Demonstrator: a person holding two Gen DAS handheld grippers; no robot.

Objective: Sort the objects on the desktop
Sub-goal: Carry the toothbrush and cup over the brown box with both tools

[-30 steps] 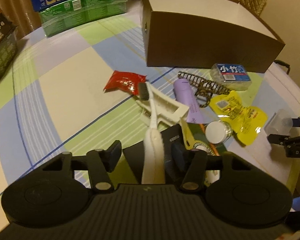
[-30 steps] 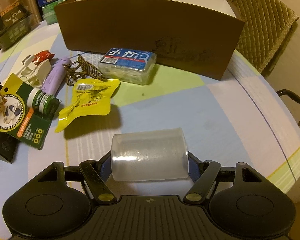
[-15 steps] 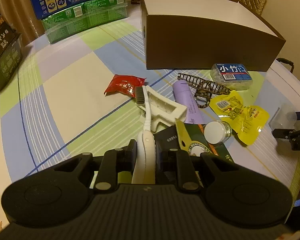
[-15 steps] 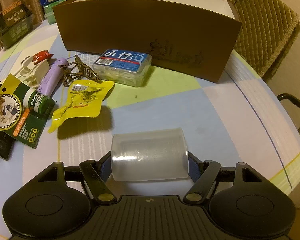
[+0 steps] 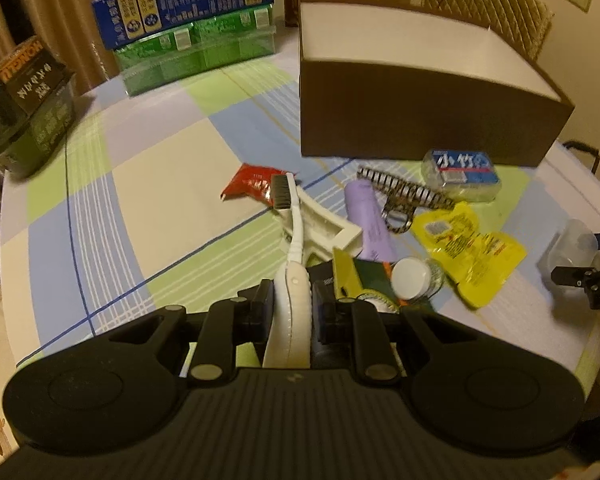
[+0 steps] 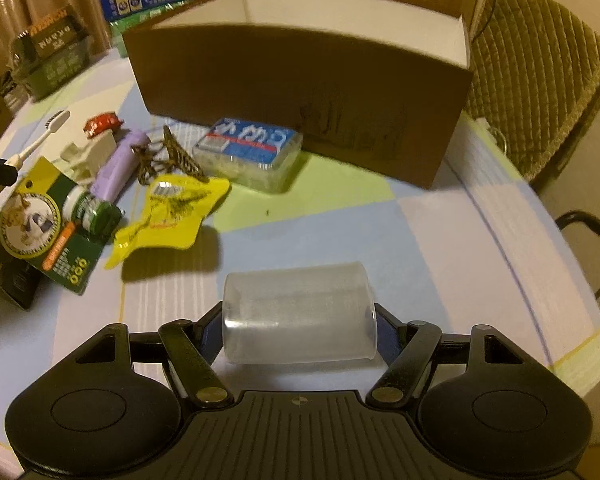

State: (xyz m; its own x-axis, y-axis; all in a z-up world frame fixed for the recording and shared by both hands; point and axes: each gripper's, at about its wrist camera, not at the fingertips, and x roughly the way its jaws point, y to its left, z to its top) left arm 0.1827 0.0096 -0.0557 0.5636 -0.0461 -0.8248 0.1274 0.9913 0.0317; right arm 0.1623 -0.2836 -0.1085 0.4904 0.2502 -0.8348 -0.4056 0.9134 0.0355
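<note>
**Both grippers loaded, brown box ahead**

Left gripper (image 5: 290, 312) is clamped narrow on the handle of a white plastic toothbrush with dark bristles (image 5: 294, 240); the brush's long axis runs straight up the frame from the jaws, bristle head toward the upper centre. Right gripper (image 6: 298, 320) has its jaws set wide around a frosted translucent plastic cup (image 6: 298, 314) lying crosswise, its long axis running left to right between the pads.

An open brown cardboard box with a white inside (image 5: 420, 120) stands in the upper right of the left wrist view and fills the upper centre of the right wrist view (image 6: 300, 92). It lies directly ahead of both grippers, beyond the clutter; judging by how large it looms, the right hand looks nearer to it.

Counted on the checked tablecloth (image 5: 140, 208) in the middle of the left view:
- one red foil sachet (image 5: 248, 182)
- one cream plastic clip (image 5: 324, 228)
- one lilac tube (image 5: 370, 220)
- one striped hair claw (image 5: 404, 196)
- one yellow pouch (image 5: 472, 252)
- one blue-labelled clear case (image 5: 462, 174)
- one green carded jar with a white lid (image 5: 410, 278)
</note>
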